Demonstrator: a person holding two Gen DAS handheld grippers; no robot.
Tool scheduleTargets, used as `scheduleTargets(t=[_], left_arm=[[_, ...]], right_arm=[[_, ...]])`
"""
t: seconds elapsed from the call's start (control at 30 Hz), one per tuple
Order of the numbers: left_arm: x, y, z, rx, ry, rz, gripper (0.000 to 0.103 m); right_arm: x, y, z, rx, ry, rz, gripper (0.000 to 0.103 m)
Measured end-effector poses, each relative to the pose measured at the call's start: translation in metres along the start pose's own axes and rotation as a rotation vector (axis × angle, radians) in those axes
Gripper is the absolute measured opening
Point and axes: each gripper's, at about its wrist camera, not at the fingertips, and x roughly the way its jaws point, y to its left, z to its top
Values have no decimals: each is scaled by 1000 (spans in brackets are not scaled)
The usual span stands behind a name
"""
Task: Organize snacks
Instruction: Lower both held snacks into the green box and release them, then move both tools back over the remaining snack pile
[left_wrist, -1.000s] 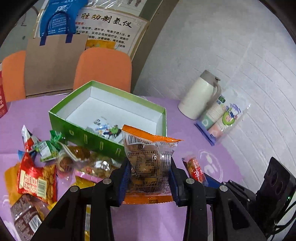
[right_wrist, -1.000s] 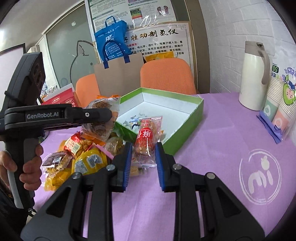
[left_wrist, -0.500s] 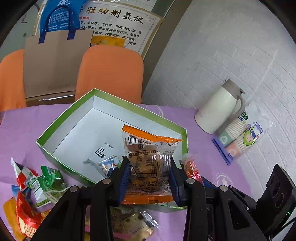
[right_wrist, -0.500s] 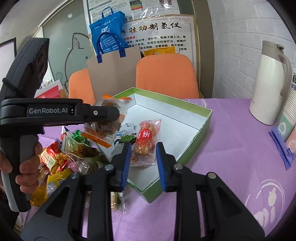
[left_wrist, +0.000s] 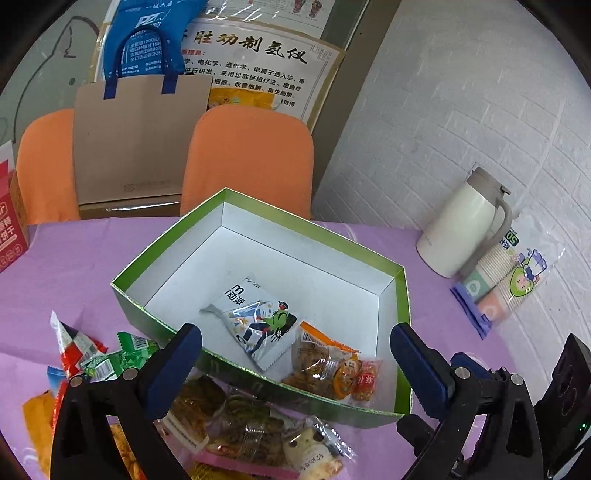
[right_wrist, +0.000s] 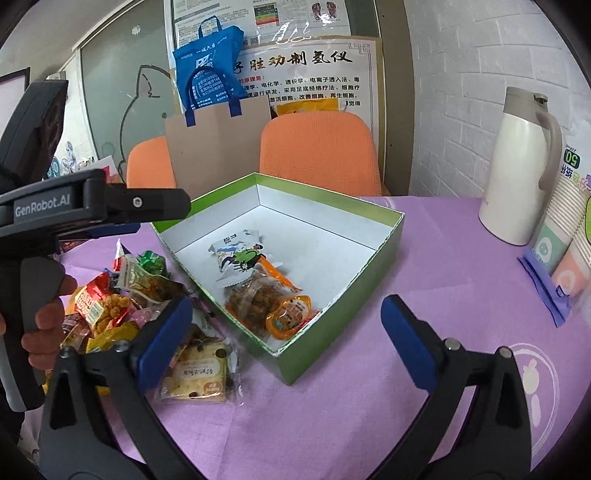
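Holding both grippers over the purple table (right_wrist: 424, 280), I have the left gripper (left_wrist: 295, 363) and right gripper (right_wrist: 286, 332) spread wide with nothing between the pads, their jaws having just opened. Three packets lie in the green box (right_wrist: 347, 291): a white packet (left_wrist: 255, 317), an orange packet (left_wrist: 314, 365) and a small red packet (left_wrist: 365, 380) at the near corner. More snacks (right_wrist: 122, 302) sit piled on the table just left of the box.

Both claws just opened; orange packet (left_wrist: 314, 363) and red packet (left_wrist: 365, 380) dropped into green box (left_wrist: 258, 210)
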Motion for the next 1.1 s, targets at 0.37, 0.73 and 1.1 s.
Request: scheduleTargets(t=[0.37, 0.73, 1.1], left_arm=[[-109, -4, -42, 4, -95, 25, 103], [-163, 36, -137, -47, -92, 76, 103], [-177, 93, -200, -145, -24, 127, 103]], right_arm=[[-80, 38, -20, 12, -152, 56, 102], [-85, 73, -67, 15, -101, 125, 102], [-47, 120, -88, -21, 77, 234, 102]])
